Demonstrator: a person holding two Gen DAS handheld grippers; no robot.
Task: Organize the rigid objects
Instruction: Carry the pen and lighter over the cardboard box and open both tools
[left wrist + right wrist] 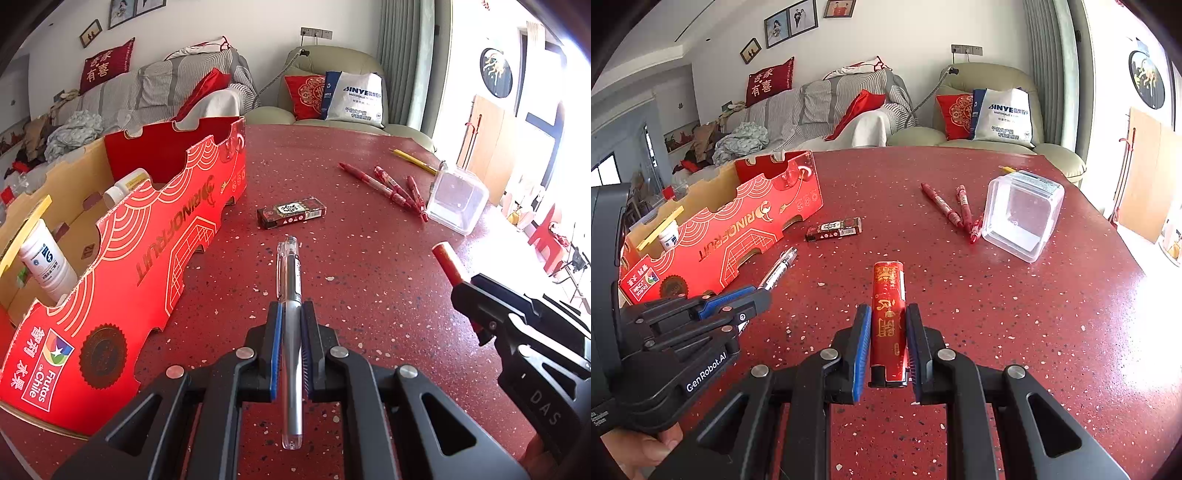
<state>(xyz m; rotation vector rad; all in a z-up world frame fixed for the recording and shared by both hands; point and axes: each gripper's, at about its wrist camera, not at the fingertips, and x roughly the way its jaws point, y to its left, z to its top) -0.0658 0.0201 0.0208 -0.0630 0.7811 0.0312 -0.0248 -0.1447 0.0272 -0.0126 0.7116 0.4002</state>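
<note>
while the left wrist view shows the left gripper (pixel 291 314) clamped on a clear pen (pixel 290 295) above the red table (pixel 369 258), beside the red cardboard box (pixel 147 240), the pen juts far forward and could pivot or slip. in the right wrist view, the right gripper (pixel 888 332) pinches a red lighter (pixel 888 317); its glossy body could slide out when tilted toward the clear plastic container (pixel 1023 214).
</note>
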